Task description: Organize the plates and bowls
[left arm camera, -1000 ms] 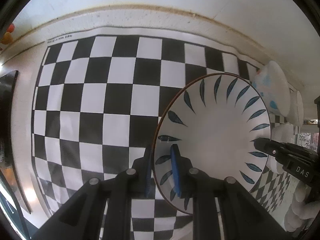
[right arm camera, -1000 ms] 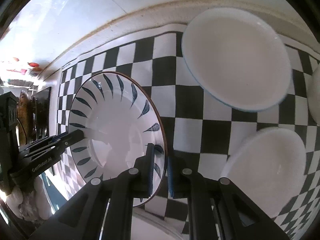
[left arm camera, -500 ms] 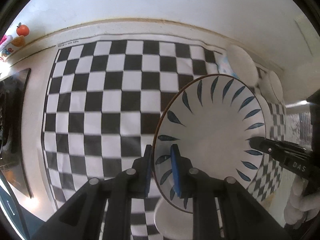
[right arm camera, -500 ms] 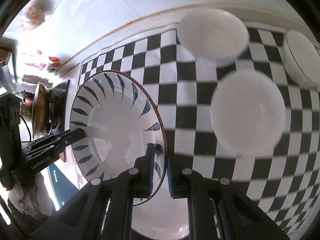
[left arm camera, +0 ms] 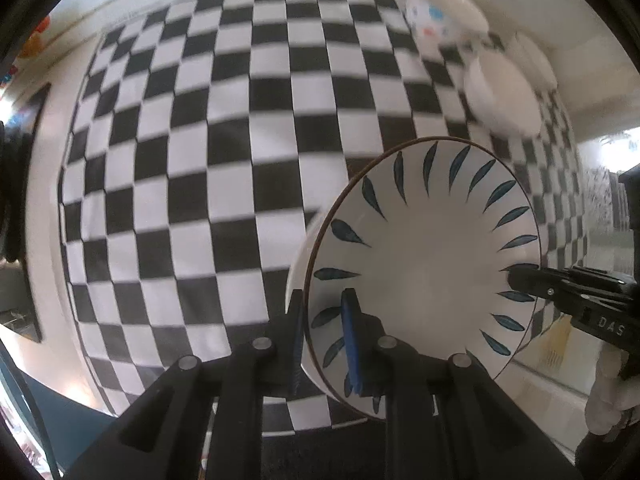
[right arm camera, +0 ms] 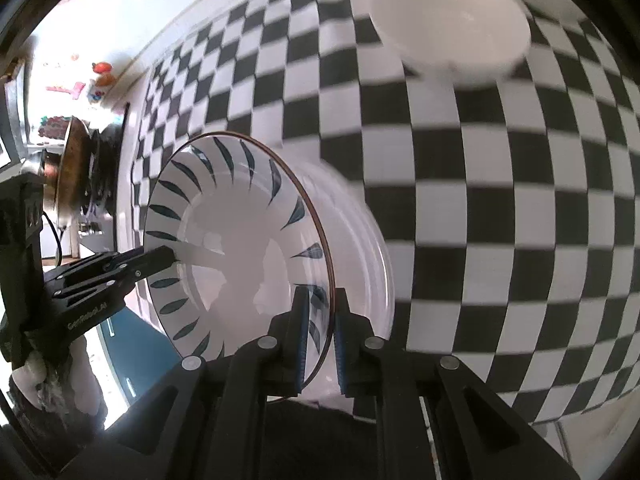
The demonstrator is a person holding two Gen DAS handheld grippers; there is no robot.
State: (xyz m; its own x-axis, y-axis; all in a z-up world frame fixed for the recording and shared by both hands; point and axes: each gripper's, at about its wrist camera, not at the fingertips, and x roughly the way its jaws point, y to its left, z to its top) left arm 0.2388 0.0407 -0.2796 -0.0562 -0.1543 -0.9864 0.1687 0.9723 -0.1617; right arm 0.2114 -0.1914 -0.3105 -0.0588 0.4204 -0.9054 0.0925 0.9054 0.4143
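Note:
A white bowl with blue leaf marks and a brown rim (left arm camera: 428,256) (right arm camera: 240,248) hangs above the black-and-white checkered cloth (left arm camera: 192,152) (right arm camera: 500,208). My left gripper (left arm camera: 325,332) is shut on its near rim in the left wrist view, one pad inside and one outside. My right gripper (right arm camera: 320,332) is shut on the opposite rim; it shows in the left wrist view as a black arm (left arm camera: 568,296). Just under the bowl lies a white plate (right arm camera: 360,248), blurred. A plain white bowl (right arm camera: 448,32) stands at the back of the cloth.
Two white bowls (left arm camera: 500,96) and a cup with coloured spots (left arm camera: 432,16) sit at the cloth's far right corner. A stove with a pan (right arm camera: 72,168) stands to the left. The cloth's front edge and the counter edge (left arm camera: 100,400) run close below the grippers.
Both grippers have carried the leaf bowl across the cloth towards its front edge. The large white plates have left the right wrist view; a white plate now lies under the bowl.

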